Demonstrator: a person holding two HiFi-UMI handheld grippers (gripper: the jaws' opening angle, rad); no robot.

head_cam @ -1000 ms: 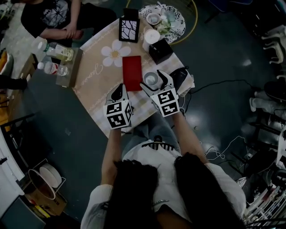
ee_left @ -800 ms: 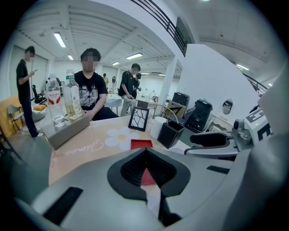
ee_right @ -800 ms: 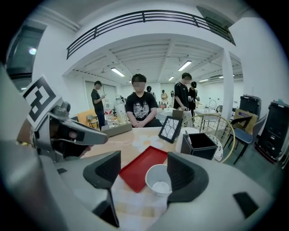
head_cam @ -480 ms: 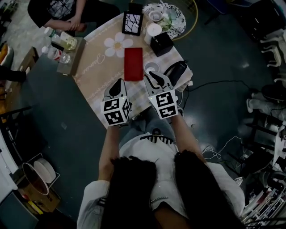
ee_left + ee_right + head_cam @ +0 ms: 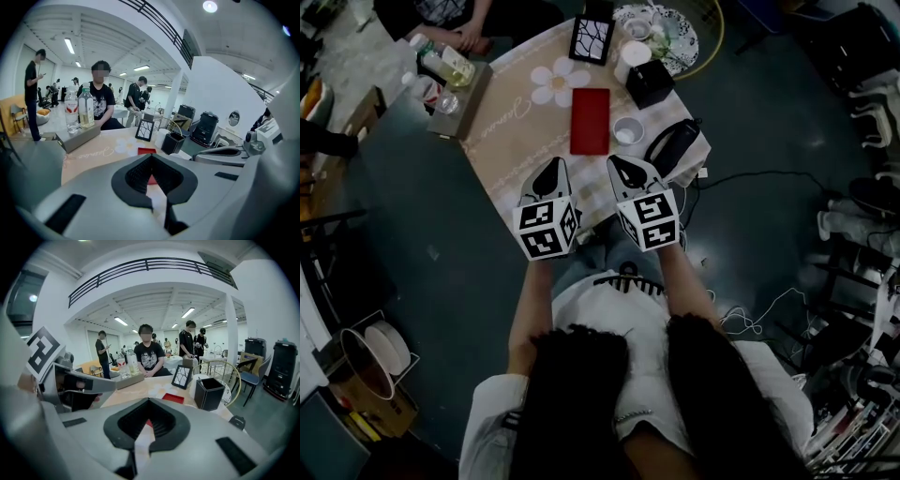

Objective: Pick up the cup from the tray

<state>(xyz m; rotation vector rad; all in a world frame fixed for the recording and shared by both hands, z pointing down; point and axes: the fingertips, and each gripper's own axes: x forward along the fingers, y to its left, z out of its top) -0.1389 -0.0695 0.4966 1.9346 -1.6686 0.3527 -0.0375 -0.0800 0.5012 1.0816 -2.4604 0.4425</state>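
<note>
The left gripper (image 5: 551, 169) and the right gripper (image 5: 619, 167) are hovering side by side over the near edge of the surface (image 5: 516, 131), both pointing away from the person. The left jaws are sitting pressed together with nothing between them. The right jaws are closing fully together on nothing, so neither gripper is carrying anything.

Just beyond the right gripper, but apart from it, the cup (image 5: 628, 130) is standing upright on the bare surface. It is sitting just to the right of a flat red rectangle (image 5: 590, 120), and a dark rounded object (image 5: 672, 145) is lying at the right edge beside it.

Farther on, a black box (image 5: 650, 84) and a white cylinder (image 5: 632, 58) are standing together, and a framed picture (image 5: 591, 39) is leaning to their left. At the far end a round patterned tray (image 5: 682, 47) is holding small pieces that are too small to name.

Judging from this, the cup is already sitting off that tray, if that is the tray meant. No gripper is lifting it. If it is to end up held, a fresh approach and grasp are remaining.
</note>
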